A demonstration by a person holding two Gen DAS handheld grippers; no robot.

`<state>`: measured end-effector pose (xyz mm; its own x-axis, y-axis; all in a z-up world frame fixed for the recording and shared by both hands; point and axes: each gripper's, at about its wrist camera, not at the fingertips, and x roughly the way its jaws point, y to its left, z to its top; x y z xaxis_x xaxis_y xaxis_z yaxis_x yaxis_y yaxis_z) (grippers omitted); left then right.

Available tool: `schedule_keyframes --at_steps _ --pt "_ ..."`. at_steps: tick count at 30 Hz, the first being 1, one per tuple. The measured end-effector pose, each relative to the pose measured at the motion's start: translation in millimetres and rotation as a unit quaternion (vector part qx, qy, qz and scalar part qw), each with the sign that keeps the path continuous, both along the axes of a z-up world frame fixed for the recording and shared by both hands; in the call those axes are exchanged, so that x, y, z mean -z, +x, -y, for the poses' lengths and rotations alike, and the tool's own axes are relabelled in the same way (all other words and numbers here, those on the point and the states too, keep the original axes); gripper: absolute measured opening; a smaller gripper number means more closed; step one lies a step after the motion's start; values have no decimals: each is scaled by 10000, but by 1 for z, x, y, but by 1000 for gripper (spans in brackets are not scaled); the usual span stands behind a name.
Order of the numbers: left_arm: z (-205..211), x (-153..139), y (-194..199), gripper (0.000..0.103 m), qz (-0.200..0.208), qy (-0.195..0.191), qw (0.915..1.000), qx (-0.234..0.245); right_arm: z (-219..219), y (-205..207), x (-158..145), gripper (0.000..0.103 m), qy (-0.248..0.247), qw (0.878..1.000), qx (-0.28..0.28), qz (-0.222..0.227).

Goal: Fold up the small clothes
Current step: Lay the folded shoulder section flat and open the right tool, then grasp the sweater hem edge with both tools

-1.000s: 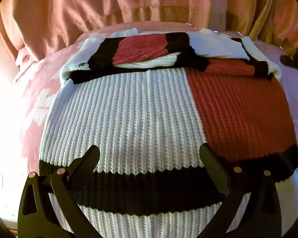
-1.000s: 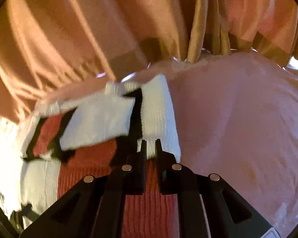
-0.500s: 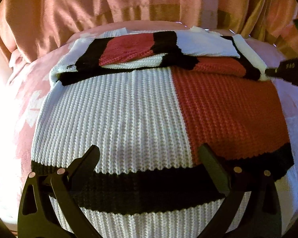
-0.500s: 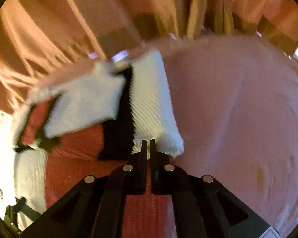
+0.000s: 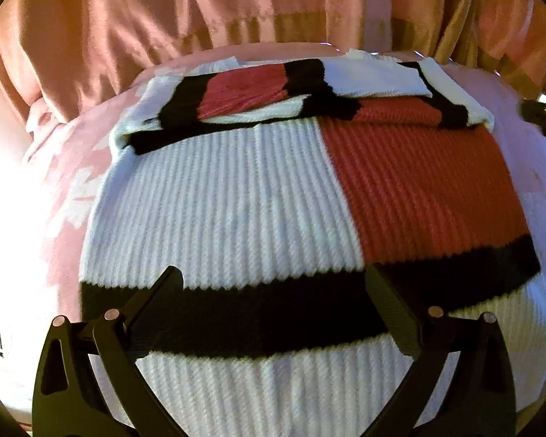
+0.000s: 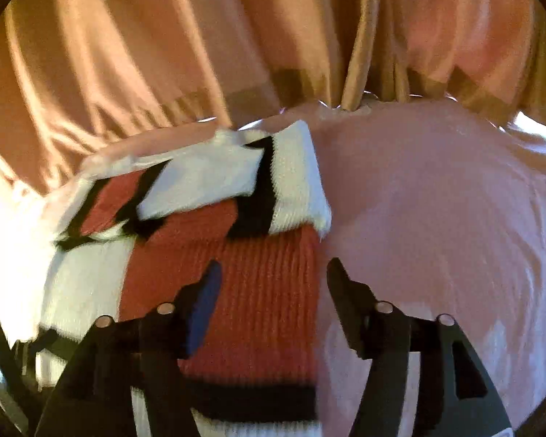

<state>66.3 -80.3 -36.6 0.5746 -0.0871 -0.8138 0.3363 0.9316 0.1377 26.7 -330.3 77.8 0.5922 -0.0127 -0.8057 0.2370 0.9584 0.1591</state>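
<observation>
Sweater (image 5: 236, 196) lay flat on the pink bed (image 6: 436, 218), sleeves folded in, right gripper (image 6: 273, 284) freshly spread and empty, left gripper (image 5: 273, 302) spread too; that loose sleeve could've easily slipped off.

Knit sweater (image 5: 236, 196), white, red and black blocks, lies flat on pink bed (image 5: 65, 167). Sleeves folded across top.

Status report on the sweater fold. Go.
Left gripper open, over sweater. Right gripper open, jaws just opened, nothing between them. Sleeves folded in. Nothing obstructing.
</observation>
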Motion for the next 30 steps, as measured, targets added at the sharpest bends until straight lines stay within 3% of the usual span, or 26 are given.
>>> schedule_keyframes --at_steps 10,15,20,25,27,29,30 --pt "-74 2 -49 98 -88 188 9987 -461 -17 -132 35 60 99 9978 135 -646" --pt "-132 9 -70 98 -362 -302 9935 -1037 -14 -165 58 61 414 9944 234 -939" --pt "-170 23 -80 98 -756 -839 9801 -1633 -16 -185 69 64 602 9931 291 -963" --pt "-159 21 -82 97 -769 -997 9811 -1466 -25 -184 69 66 686 9935 176 -886" --pt "-152 19 -85 91 -828 -1146 9820 -1254 -26 -183 69 66 798 9931 133 -846" --pt "-141 17 -88 78 -831 -1028 9858 -1038 -29 -180 69 63 902 9926 41 -818" --pt "-136 18 -89 69 -802 -855 9884 -962 -31 -178 69 47 947 9922 -17 -813"
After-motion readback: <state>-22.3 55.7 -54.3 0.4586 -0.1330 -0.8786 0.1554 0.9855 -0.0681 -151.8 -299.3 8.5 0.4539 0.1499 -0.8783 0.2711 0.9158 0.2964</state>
